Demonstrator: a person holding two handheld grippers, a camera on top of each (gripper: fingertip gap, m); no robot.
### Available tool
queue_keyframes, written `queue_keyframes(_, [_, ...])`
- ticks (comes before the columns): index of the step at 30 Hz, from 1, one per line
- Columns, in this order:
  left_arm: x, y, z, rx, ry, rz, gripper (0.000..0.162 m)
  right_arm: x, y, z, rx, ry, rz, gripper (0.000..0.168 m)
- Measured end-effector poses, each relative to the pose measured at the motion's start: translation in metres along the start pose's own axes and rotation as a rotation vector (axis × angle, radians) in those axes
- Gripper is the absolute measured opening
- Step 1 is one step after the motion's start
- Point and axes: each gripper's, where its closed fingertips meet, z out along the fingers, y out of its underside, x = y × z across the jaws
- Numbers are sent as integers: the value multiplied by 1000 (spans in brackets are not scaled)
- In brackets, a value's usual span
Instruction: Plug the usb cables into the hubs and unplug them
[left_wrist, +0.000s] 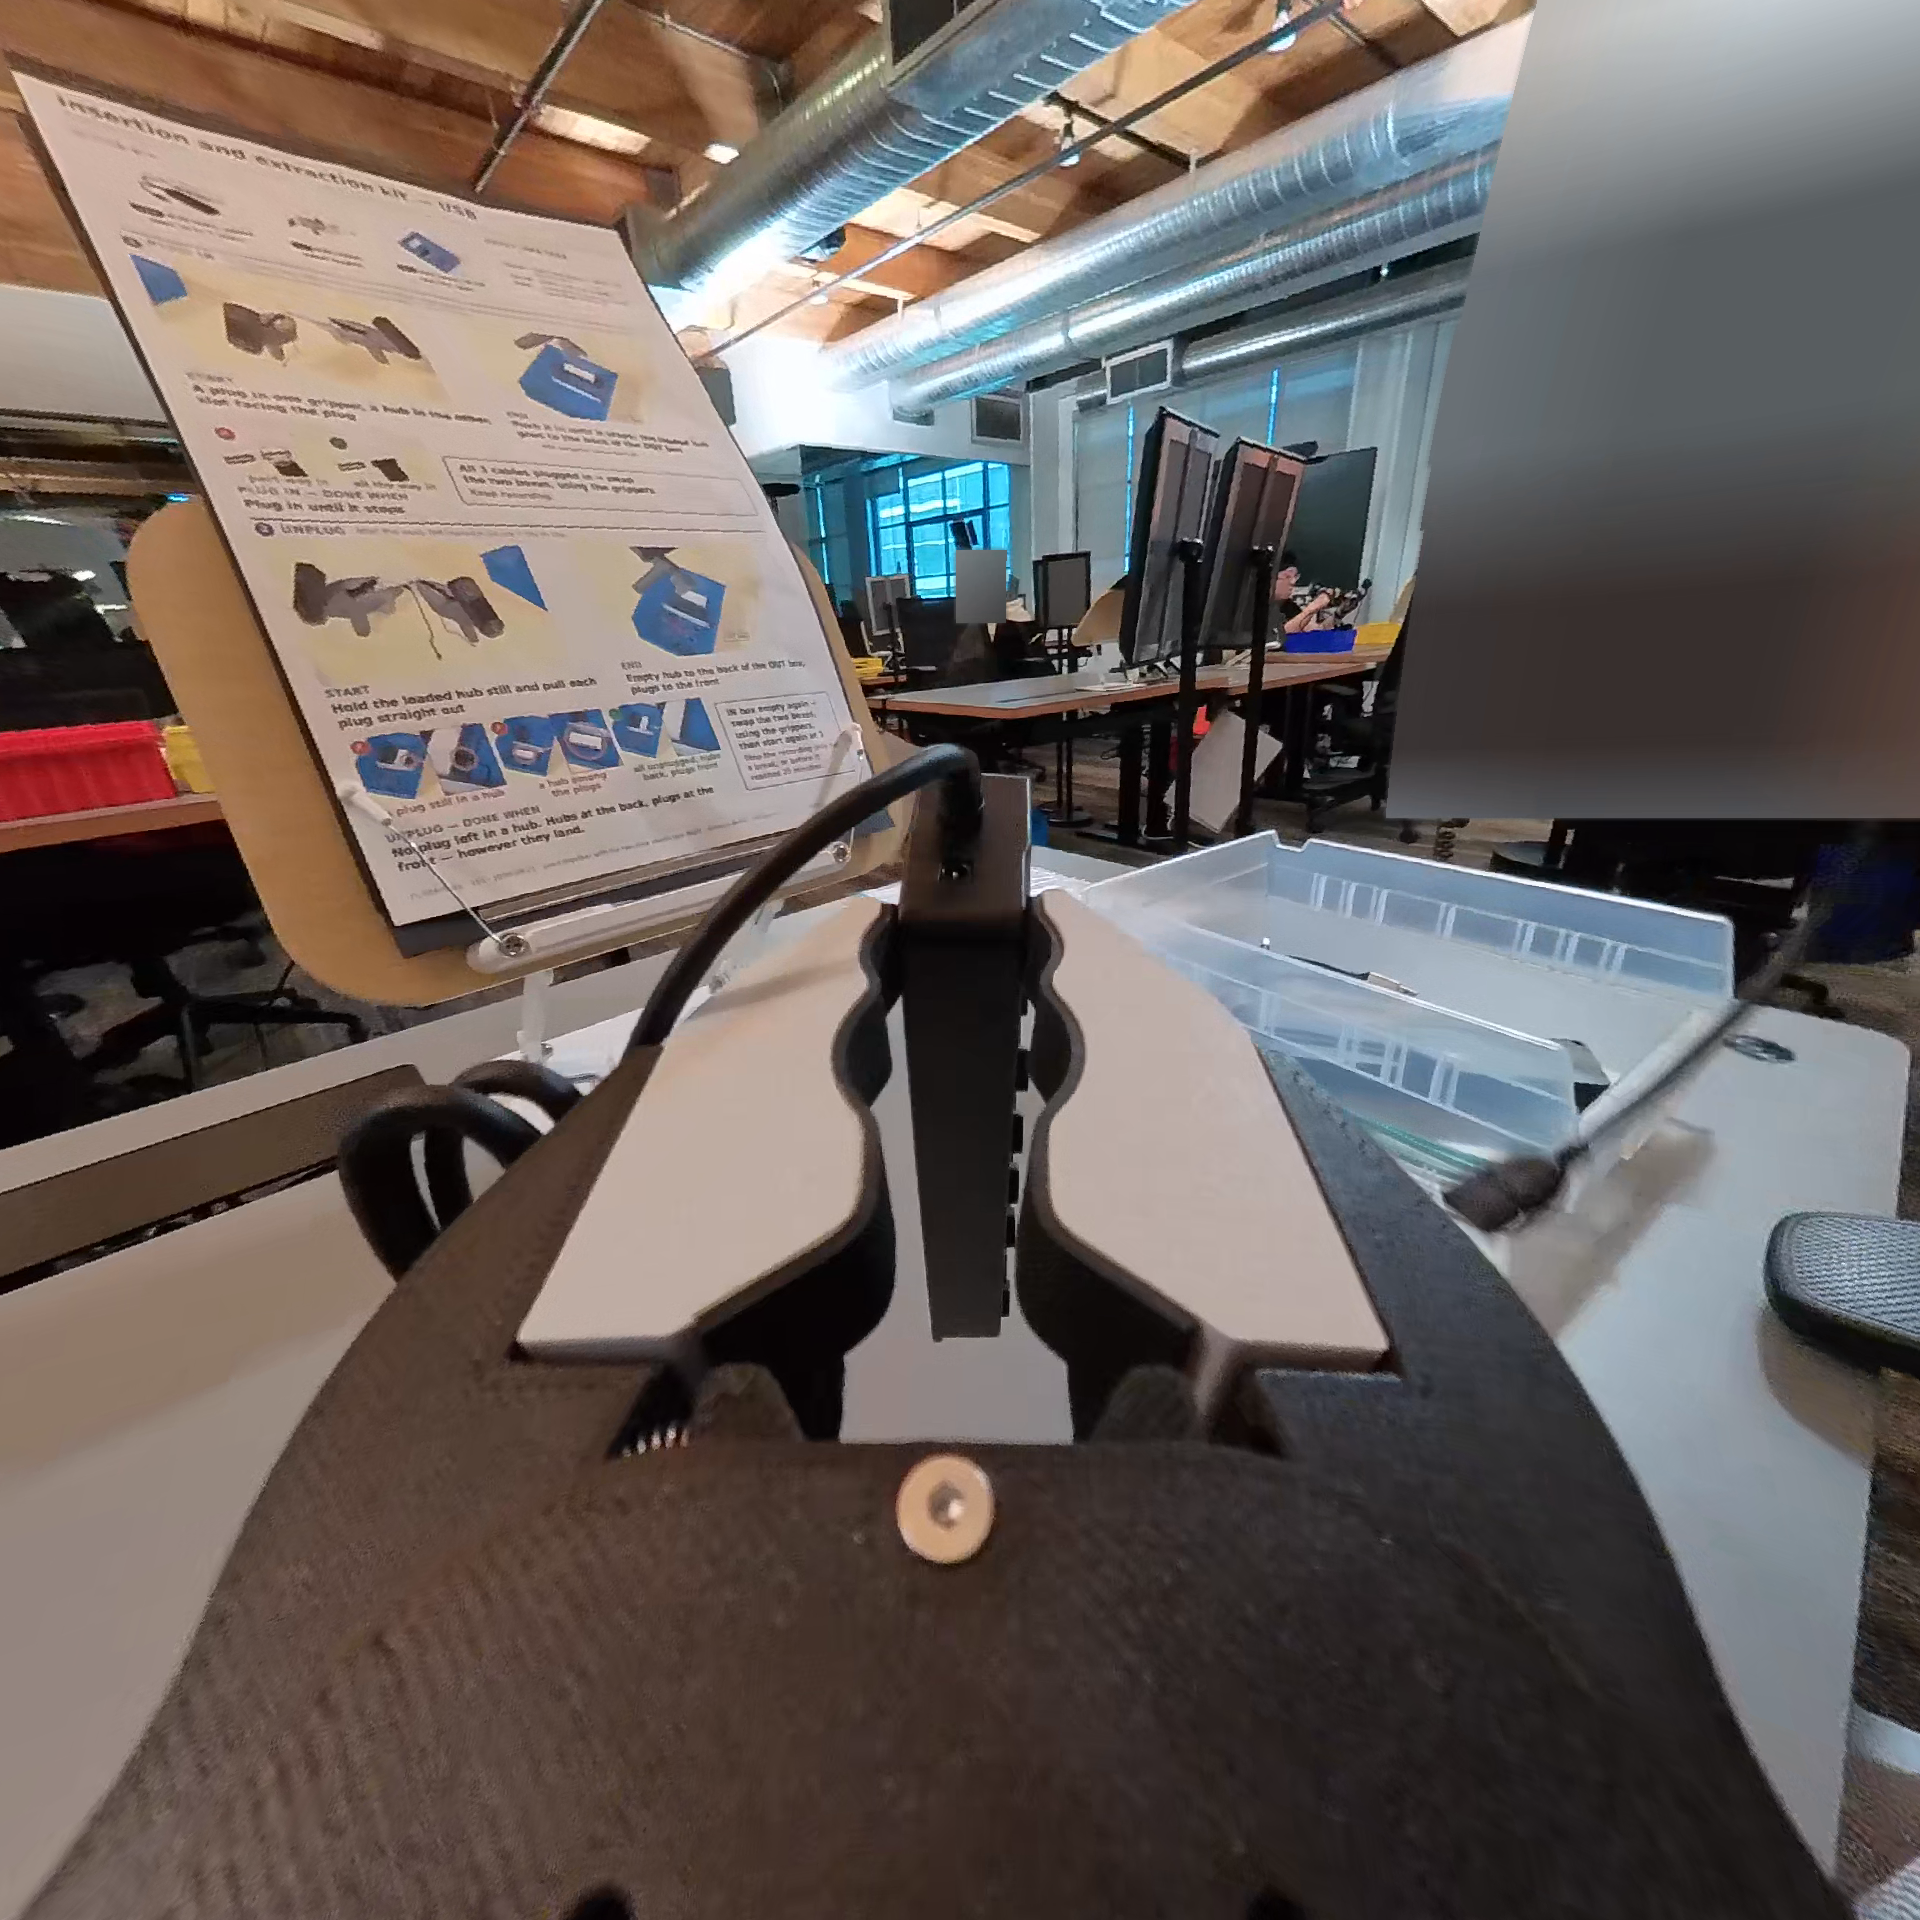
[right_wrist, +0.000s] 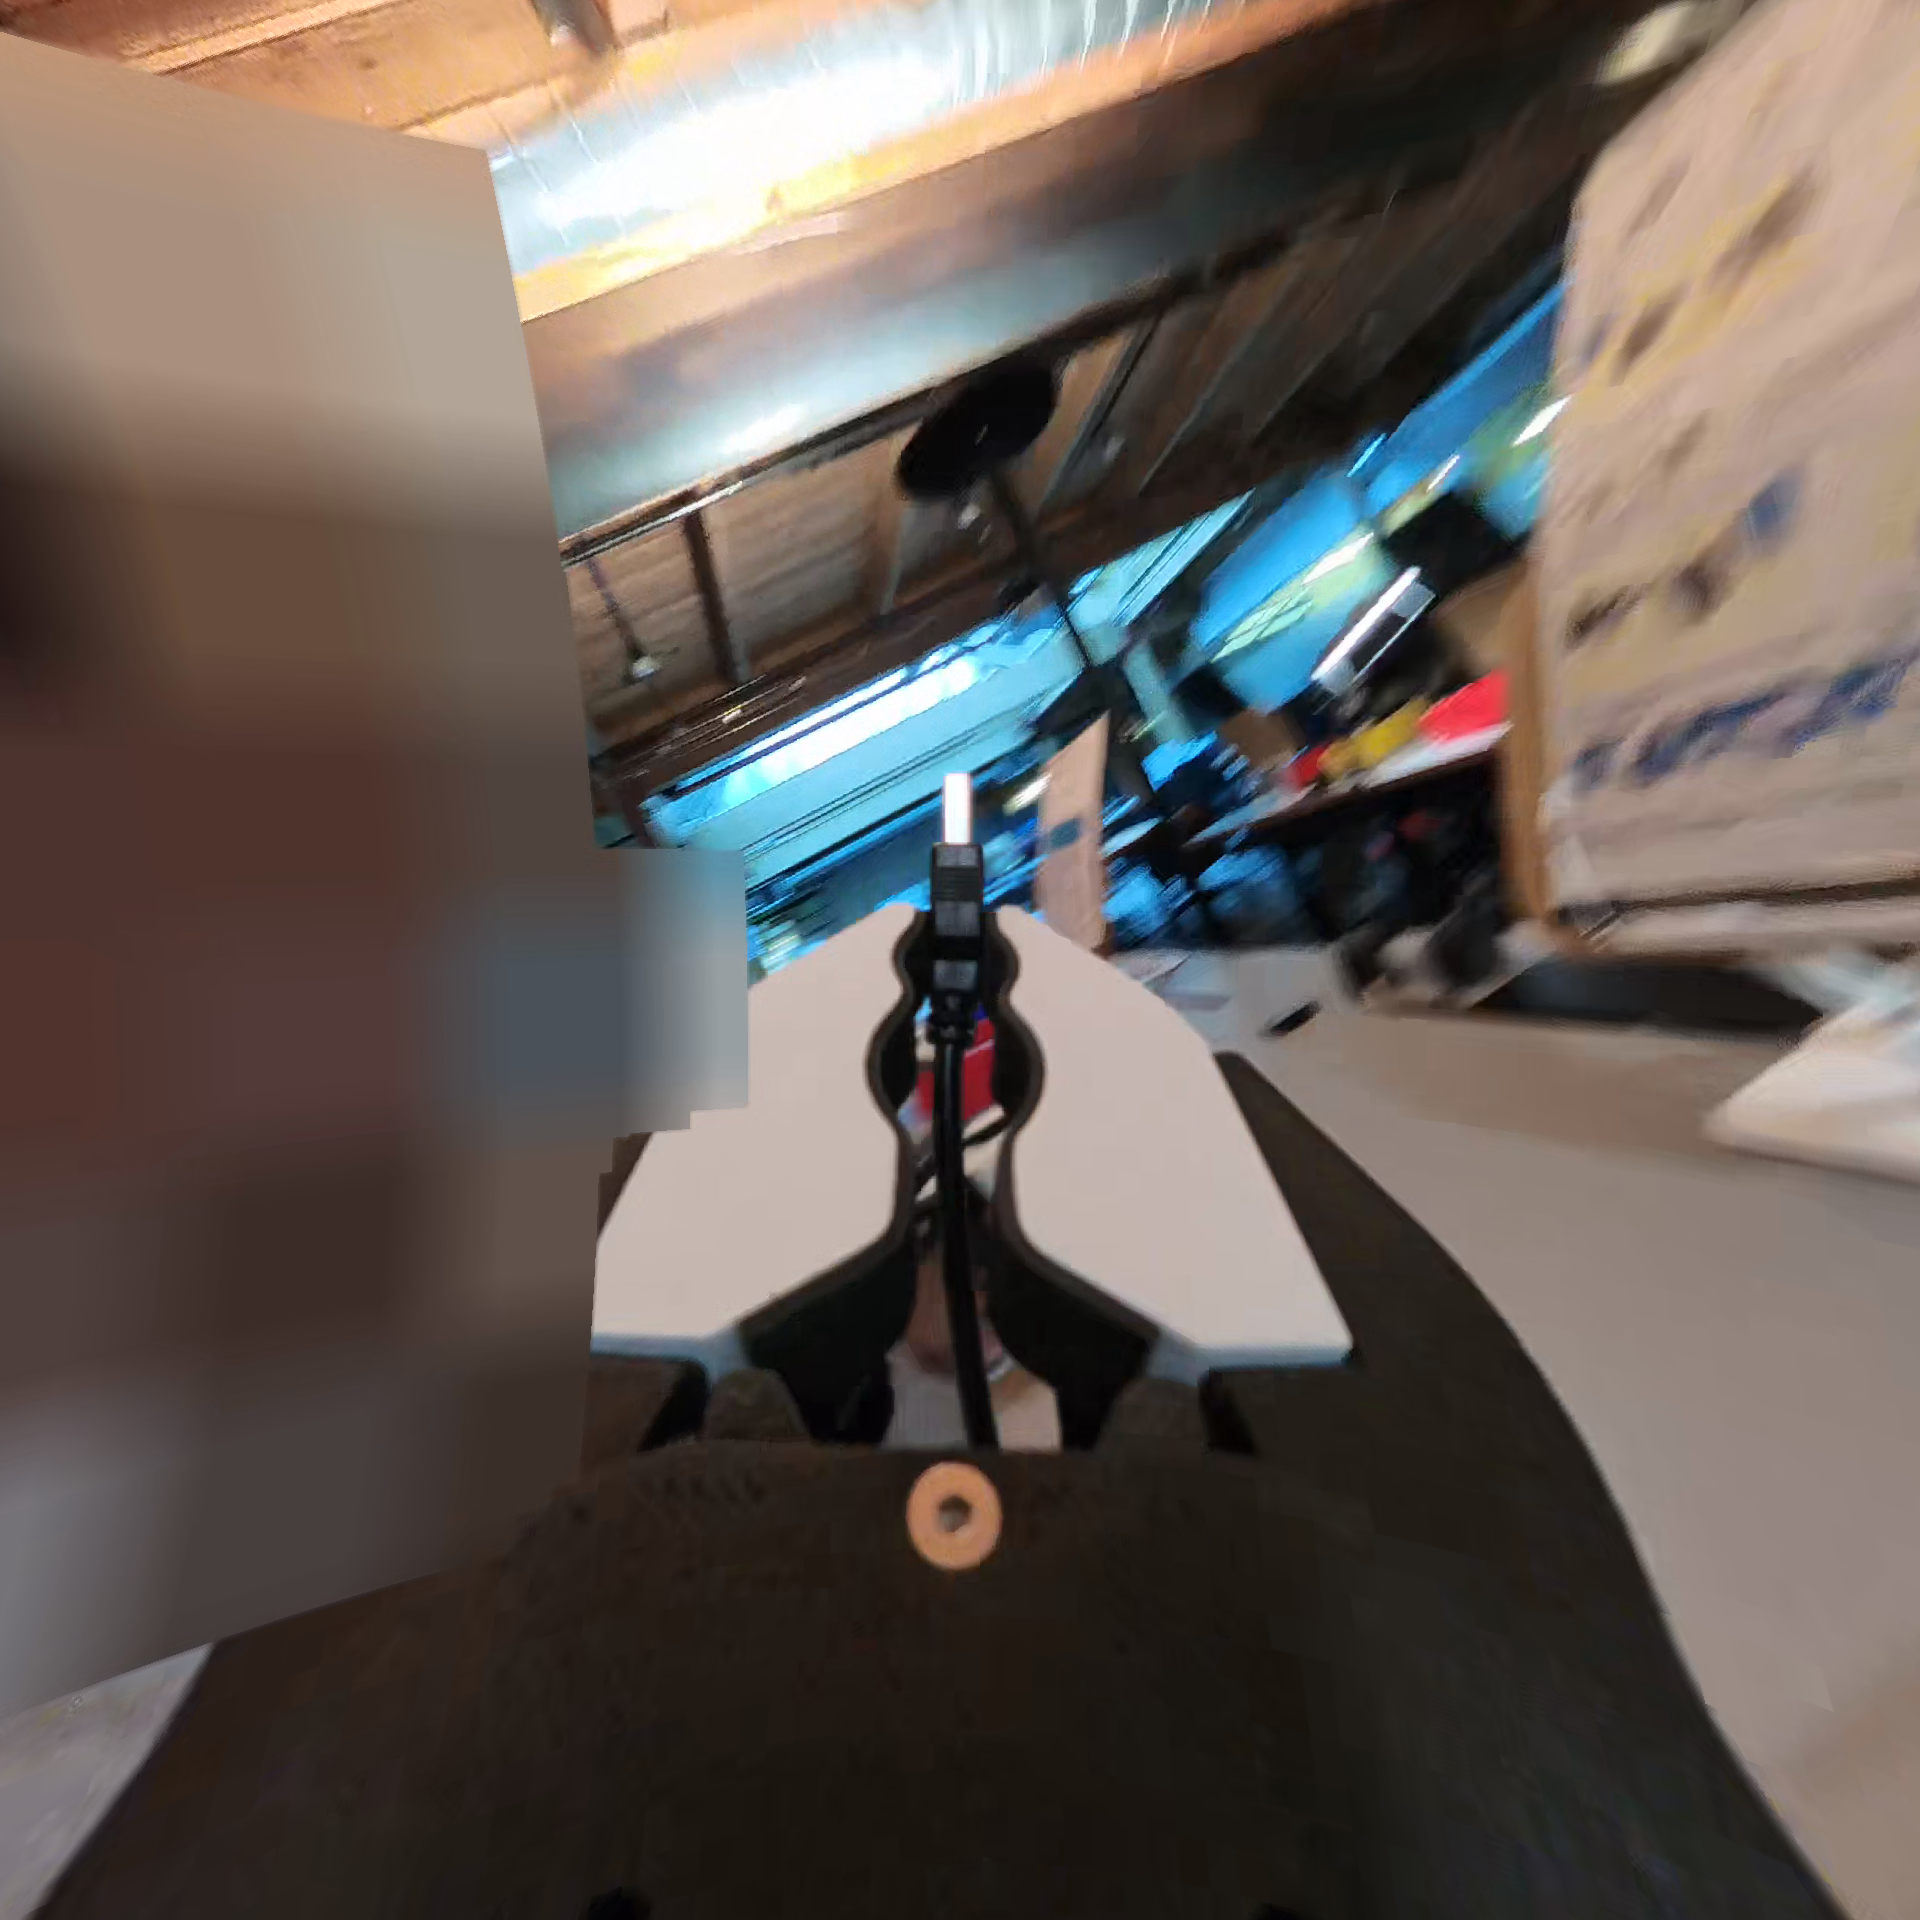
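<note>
Hub first: slim black rectangular plastic USB hub (left_wrist: 961, 1049) stands on edge, clamped between the grey-faced fingers of the left gripper (left_wrist: 961, 914), which is narrowed onto its flat sides; looks light and rigid, hard smooth shell likely a bit slippery, so a flat-side pinch near mid-length seems the sensible hold against push and pull forces. Black rubbery cable (left_wrist: 748, 883) arcs from the hub's far top end and loops down left onto the pale grey table (left_wrist: 208, 1403); whether that is the hub's own lead or a plugged cable I cannot tell. Right gripper (right_wrist: 956, 914) is closed narrow on the black moulded body of a USB-A plug (right_wrist: 957, 894), silver metal tip (right_wrist: 956, 810) poking out far past the fingertips, thin black cord (right_wrist: 961, 1226) trailing back near between the fingers; plug body stiff, cord floppy, so hold at the moulding, not the cord. Left view alone shows the hub, a clear plastic bin (left_wrist: 1455, 966) to the right and a printed instruction sheet on a wooden stand (left_wrist: 436, 499) far left. Right view alone shows the plug; it is motion-blurred, hub absent, so the gap between plug and port cannot be judged.
</note>
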Motion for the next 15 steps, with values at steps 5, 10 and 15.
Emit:
queue_keyframes(5, [9,-1,1,2,40,-53,24,2,-99,-50,202,187,-258,9])
queue_keyframes(10, [20,-3,2,4,85,-118,24,91,-116,-89,111,547,-427,9])
queue_keyframes(15, [30,8,5,-36,127,-170,24,199,-94,-136,47,827,-491,9])
